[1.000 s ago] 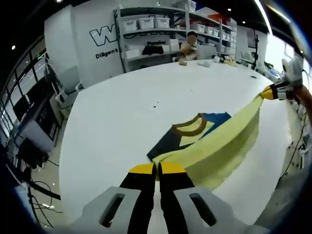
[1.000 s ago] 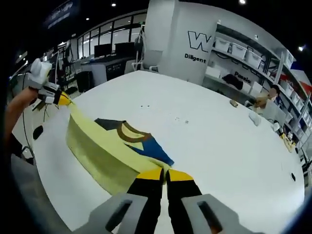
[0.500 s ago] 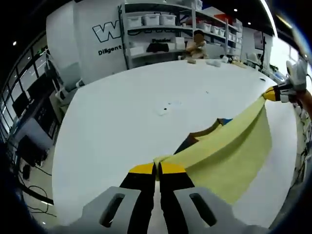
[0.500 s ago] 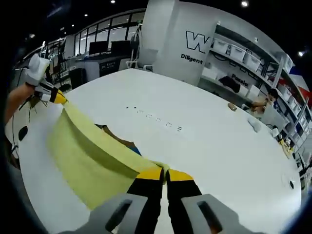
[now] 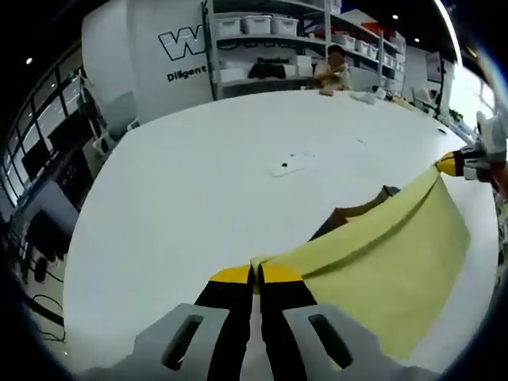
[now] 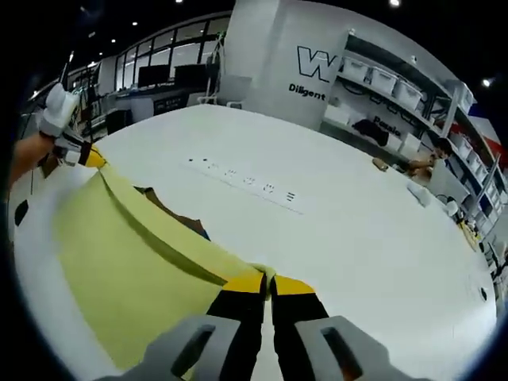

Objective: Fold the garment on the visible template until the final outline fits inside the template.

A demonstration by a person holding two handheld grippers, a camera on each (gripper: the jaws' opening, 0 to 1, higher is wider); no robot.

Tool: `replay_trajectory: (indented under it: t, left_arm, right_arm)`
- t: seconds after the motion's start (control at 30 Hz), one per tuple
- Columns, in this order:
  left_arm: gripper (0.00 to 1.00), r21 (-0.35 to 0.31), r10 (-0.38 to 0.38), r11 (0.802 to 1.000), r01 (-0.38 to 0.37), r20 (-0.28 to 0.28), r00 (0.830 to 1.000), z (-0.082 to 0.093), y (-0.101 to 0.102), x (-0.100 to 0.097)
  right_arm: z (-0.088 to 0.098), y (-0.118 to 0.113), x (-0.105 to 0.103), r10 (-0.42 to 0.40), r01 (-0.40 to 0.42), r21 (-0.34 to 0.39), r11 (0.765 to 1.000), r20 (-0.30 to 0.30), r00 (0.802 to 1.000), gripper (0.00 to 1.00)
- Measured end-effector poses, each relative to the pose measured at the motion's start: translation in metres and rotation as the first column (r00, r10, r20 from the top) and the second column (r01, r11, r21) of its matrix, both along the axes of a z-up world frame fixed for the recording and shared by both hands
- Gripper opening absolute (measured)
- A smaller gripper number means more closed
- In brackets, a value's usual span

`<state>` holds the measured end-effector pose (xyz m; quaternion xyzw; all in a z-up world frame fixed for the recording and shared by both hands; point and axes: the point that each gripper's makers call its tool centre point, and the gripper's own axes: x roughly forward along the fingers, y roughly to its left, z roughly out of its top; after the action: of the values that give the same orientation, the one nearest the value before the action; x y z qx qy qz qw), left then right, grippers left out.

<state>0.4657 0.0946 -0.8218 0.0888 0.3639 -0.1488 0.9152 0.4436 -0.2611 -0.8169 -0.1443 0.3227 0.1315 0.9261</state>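
A wide white counter point(image 5: 198, 182) runs toward shelving stacked with bins point(image 5: 270, 24). The left tool point(image 5: 255, 274) is clamped on one corner of the yellow garment point(image 5: 381, 262); the right tool point(image 6: 268, 282) is clamped on the other, so the hem hangs taut between them above the counter. The brown collar point(image 5: 357, 213) and a sliver of the blue template point(image 5: 386, 190) peek out behind the cloth. If either corner slips or the hands come down unevenly, the fold will likely land skewed and spill outside the template.
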Motion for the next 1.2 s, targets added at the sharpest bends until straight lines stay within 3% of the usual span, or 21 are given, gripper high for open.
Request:
replay_trajectory:
  t: [0.33, 0.6, 0.7, 0.83, 0.87, 1.0, 1.13, 1.2]
  left_arm:
    - [0.0, 0.006, 0.026, 1.0, -0.026, 0.012, 1.0, -0.037, 0.0, 0.008]
    - [0.0, 0.036, -0.008, 0.999, 0.006, 0.072, 0.997, -0.035, 0.001, 0.013]
    - [0.0, 0.029, -0.017, 0.999, 0.014, 0.095, 0.995, -0.035, 0.002, 0.014]
    - [0.06, 0.002, 0.016, 1.0, -0.016, 0.095, 0.995, -0.034, 0.007, 0.017]
    - [0.07, 0.001, 0.023, 1.0, -0.023, 0.102, 0.995, -0.032, 0.009, 0.018]
    - [0.03, -0.002, 0.012, 1.0, -0.012, 0.106, 0.994, -0.026, 0.007, 0.015]
    - [0.01, 0.002, -0.004, 1.0, 0.004, 0.136, 0.991, -0.013, 0.008, 0.009]
    - [0.0, 0.011, -0.013, 1.0, 0.012, 0.164, 0.986, -0.005, 0.009, 0.006]
  right_arm:
    - [-0.028, -0.002, 0.005, -0.04, 0.04, -0.005, 0.999, 0.003, 0.999, 0.0]
    - [-0.051, 0.001, -0.003, -0.037, 0.034, -0.041, 0.999, -0.069, 0.997, 0.0]
    - [-0.046, 0.001, -0.002, -0.035, 0.032, -0.058, 0.998, -0.046, 0.998, 0.0]
    - [-0.04, -0.007, 0.0, -0.074, 0.073, -0.036, 0.997, -0.036, 0.997, 0.09]
    - [-0.032, -0.009, 0.002, -0.082, 0.082, -0.033, 0.996, 0.0, 0.997, 0.09]
    - [-0.024, -0.007, -0.003, -0.069, 0.069, -0.021, 0.997, 0.01, 0.998, 0.08]
    - [-0.002, 0.002, -0.012, -0.044, 0.045, -0.002, 0.999, 0.083, 0.996, 0.06]
    - [0.01, 0.008, -0.015, -0.011, 0.013, -0.013, 1.0, 0.148, 0.989, 0.01]
